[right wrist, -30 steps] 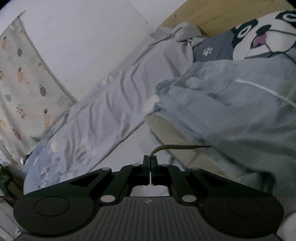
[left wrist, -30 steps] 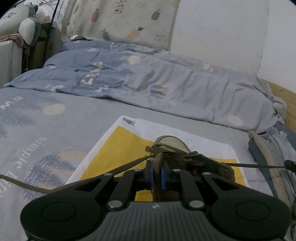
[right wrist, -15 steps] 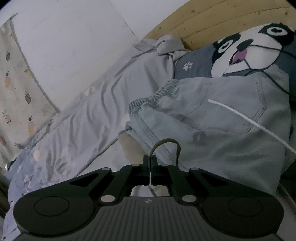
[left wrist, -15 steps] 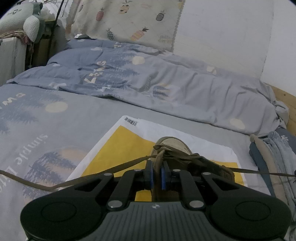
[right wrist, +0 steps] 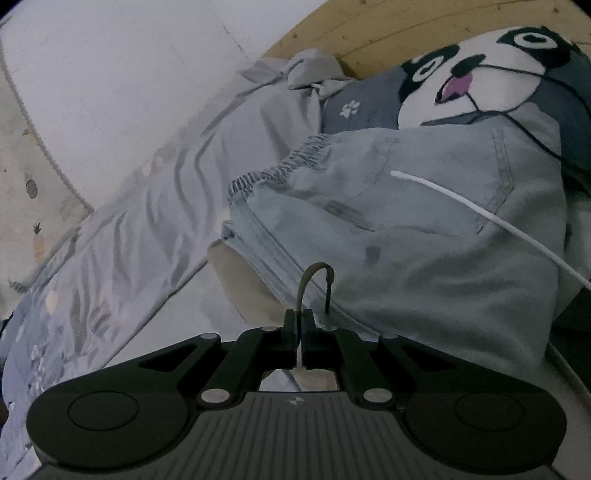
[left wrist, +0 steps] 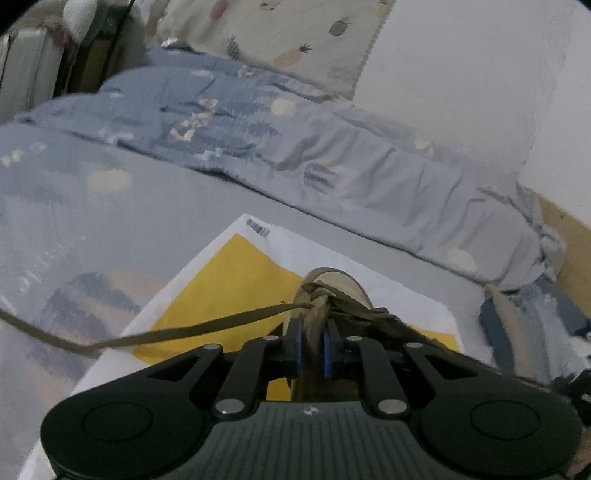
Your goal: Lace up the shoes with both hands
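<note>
A tan shoe stands on a yellow and white mailer bag, toe pointing away in the left wrist view. My left gripper is shut on the shoe's brown tongue, which is pinched between the blue pads. One brown lace runs from the eyelets out to the left across the bed. In the right wrist view my right gripper is shut on the other lace end, which curls up out of the fingertips in a small hook.
The shoe and bag lie on a grey-blue printed bedsheet with a rumpled duvet behind. Folded light jeans, a white cord and a panda pillow lie close in front of the right gripper, against a wooden headboard.
The left view has rolled and blurred, with the grip on the tongue kept. The right gripper has swung toward the jeans and pillow, and its lace end went from stretched sideways to a tight hook.
</note>
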Action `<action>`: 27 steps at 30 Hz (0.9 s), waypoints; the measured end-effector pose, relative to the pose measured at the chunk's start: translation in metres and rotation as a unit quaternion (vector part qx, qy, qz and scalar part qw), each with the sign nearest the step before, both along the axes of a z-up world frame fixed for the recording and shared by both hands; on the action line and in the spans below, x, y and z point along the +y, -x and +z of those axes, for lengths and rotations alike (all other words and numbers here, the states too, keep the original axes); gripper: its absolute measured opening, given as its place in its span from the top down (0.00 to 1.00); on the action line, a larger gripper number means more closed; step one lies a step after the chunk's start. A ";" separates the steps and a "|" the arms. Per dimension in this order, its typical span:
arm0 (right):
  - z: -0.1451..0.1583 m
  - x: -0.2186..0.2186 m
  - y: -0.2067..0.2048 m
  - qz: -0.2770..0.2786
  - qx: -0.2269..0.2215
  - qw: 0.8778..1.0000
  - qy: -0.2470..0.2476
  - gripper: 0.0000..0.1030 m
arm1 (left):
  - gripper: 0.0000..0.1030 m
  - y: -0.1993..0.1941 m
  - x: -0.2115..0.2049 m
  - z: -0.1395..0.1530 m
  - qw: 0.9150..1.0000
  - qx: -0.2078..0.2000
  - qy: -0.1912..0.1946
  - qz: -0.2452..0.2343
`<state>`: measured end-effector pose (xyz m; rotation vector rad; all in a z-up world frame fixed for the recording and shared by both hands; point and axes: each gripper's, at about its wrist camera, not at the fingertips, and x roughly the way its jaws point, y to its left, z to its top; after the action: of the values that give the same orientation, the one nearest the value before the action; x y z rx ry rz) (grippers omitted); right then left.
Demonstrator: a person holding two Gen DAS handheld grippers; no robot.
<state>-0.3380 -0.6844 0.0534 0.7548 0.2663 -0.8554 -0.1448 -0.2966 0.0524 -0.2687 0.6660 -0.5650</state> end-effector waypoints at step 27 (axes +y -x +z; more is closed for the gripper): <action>0.026 0.066 -0.043 0.072 -0.036 0.994 0.070 0.57 | 0.79 -0.032 0.054 -0.047 0.939 0.176 0.292 0.048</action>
<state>-0.2953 -0.6182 0.0796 0.6265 0.1912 -0.7019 -0.1128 -0.2427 0.0056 -0.9728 0.8130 -0.6178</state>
